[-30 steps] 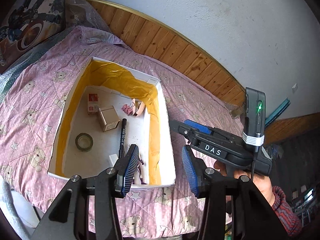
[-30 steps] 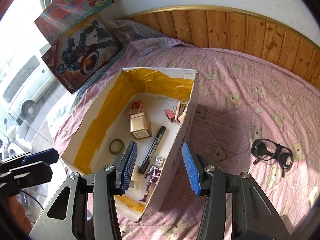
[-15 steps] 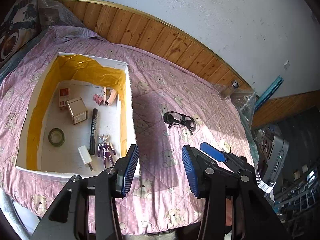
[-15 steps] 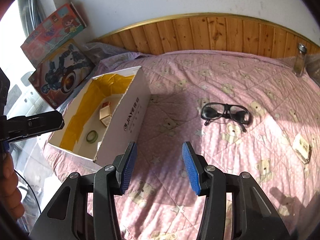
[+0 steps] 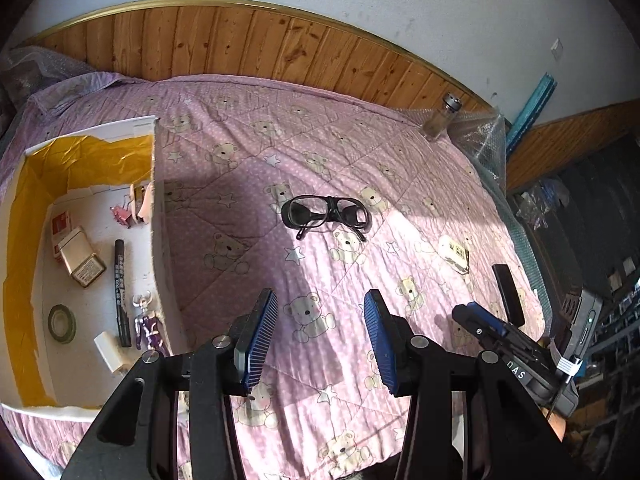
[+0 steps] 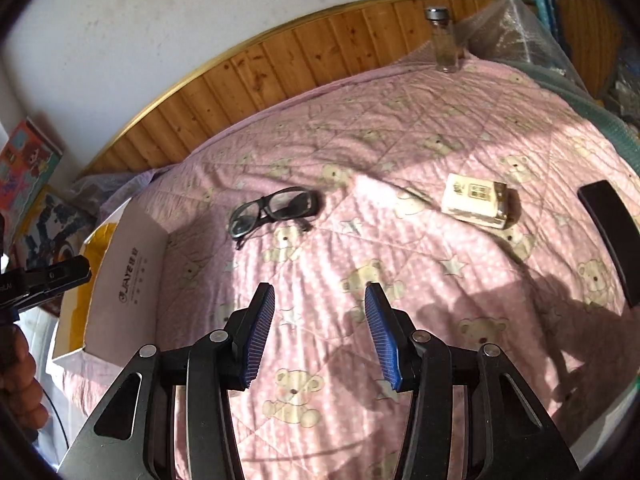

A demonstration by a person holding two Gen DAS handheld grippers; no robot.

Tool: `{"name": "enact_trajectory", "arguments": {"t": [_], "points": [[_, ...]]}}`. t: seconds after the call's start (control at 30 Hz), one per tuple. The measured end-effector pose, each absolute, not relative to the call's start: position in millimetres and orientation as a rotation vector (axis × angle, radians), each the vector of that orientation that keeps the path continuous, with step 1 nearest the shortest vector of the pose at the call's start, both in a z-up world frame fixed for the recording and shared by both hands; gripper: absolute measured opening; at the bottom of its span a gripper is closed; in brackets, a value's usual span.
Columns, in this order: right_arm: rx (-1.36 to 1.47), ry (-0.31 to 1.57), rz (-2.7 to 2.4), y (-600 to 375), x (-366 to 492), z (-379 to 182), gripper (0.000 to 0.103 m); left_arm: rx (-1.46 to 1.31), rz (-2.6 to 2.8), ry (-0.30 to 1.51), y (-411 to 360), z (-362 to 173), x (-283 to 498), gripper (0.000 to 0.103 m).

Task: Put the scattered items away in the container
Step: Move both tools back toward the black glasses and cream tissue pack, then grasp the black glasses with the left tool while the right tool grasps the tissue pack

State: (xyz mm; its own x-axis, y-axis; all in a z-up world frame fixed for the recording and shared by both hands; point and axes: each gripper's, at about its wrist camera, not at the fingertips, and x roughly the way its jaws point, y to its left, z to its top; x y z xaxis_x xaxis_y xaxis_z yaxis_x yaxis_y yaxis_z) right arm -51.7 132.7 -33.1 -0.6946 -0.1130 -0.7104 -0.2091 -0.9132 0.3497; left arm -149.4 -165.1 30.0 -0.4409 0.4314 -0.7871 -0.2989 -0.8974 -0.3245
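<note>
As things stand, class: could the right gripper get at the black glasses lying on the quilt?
Probably yes. The right gripper is open and empty, and only bare quilt lies between it and the glasses, which sit apart from the box.

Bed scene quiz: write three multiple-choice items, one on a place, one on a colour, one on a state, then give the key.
1. Where do the black glasses lie?
A. inside the box
B. on the pink quilt, outside the box
C. between the gripper fingers

2. What colour lines the inner walls of the white box?
A. yellow
B. green
C. red

3. How does the left gripper stand?
A. shut on the marker
B. shut on nothing
C. open and empty

Key: 1 B, the glasses rest on the quilt right of the box. 2 A, yellow film covers the walls. 3 C, quilt shows between its blue pads.
</note>
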Motion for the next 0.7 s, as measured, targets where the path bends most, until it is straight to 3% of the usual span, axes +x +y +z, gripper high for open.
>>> {"name": "enact_trajectory", "arguments": {"t": [0.27, 0.5, 0.7], "points": [[-1.135, 0.719, 2.614, 212.4, -67.7, -45.8, 0.05, -1.396, 2.282, -0.04, -99.2, -5.3, -223.0, 0.047], [-1.127, 0.775, 2.503, 264.4, -101.2, -69.0, 0.056, -1.499, 2.279, 0.095, -66.8, -62.8, -289.4, 0.047], [-1.254, 0.899, 2.407, 295.9, -131.7, -112.6, 0.058, -1.562, 2.315, -0.005, -77.3, -94.4, -326.5, 0.047]]}}
